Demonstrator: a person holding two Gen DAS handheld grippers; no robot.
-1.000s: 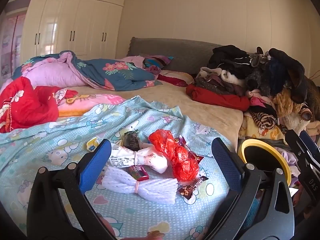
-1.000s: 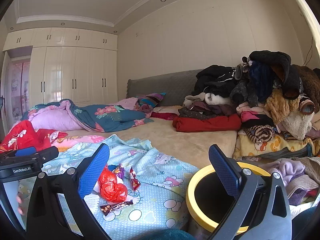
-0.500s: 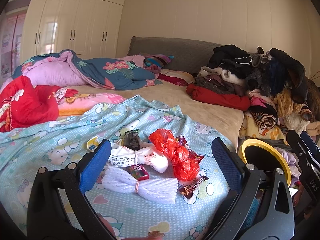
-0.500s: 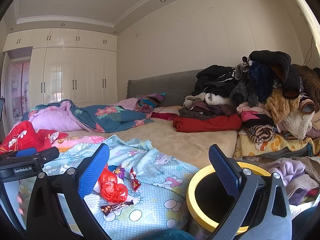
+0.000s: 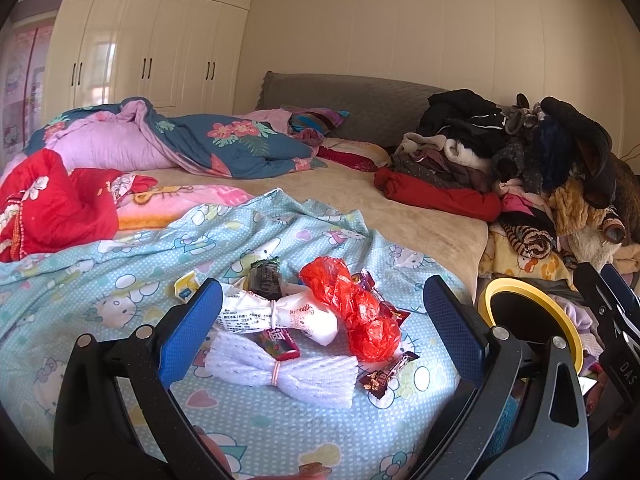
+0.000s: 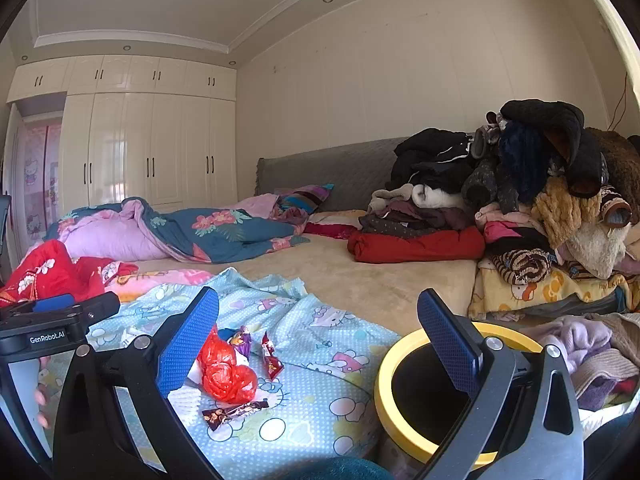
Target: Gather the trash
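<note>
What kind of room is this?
A bedroom, most likely: a wide bed with a grey headboard, rumpled quilts, and white built-in wardrobes along the far wall.

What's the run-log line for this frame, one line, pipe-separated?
phase: pre-grasp | left gripper: open, empty | right gripper: open, empty | trash pile: on blue sheet, untouched | bin: beside bed, empty
</note>
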